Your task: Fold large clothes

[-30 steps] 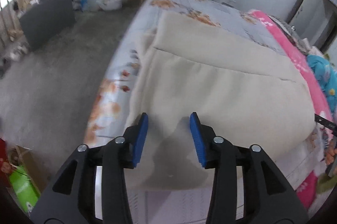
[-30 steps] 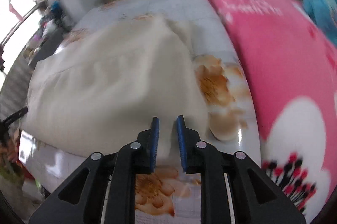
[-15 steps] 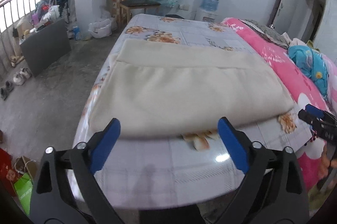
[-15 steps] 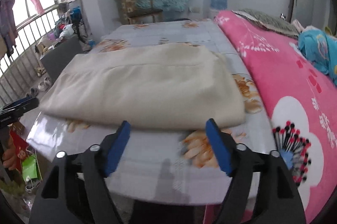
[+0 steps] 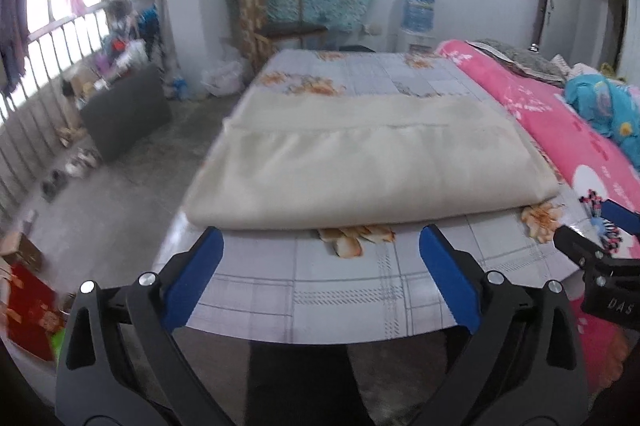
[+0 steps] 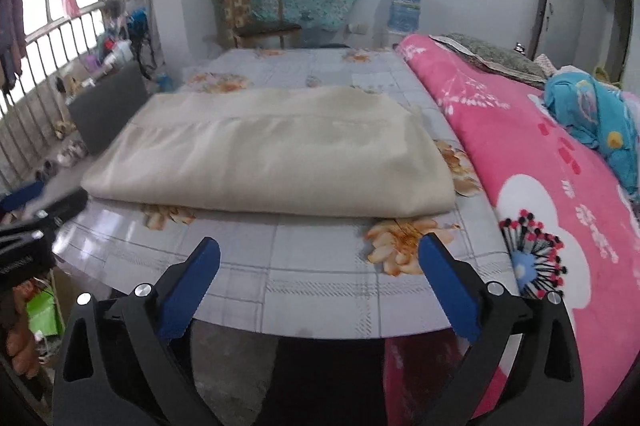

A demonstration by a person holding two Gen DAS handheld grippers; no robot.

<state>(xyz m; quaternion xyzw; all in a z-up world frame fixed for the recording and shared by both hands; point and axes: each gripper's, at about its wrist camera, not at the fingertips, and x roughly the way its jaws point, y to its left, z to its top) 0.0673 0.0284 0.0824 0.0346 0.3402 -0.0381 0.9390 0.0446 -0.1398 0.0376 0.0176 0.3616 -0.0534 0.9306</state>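
Cream folded cloth (image 5: 368,162) is laid across the bed (image 5: 344,290) near its front edge, beyond both grippers. The jaws of the left gripper (image 5: 320,246) and right gripper (image 6: 320,254) are opening wide, with nothing held between them.

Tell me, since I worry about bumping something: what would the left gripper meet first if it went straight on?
Probably the bed sheet just short of the folded cream cloth; the left gripper is opening, nothing between its jaws.
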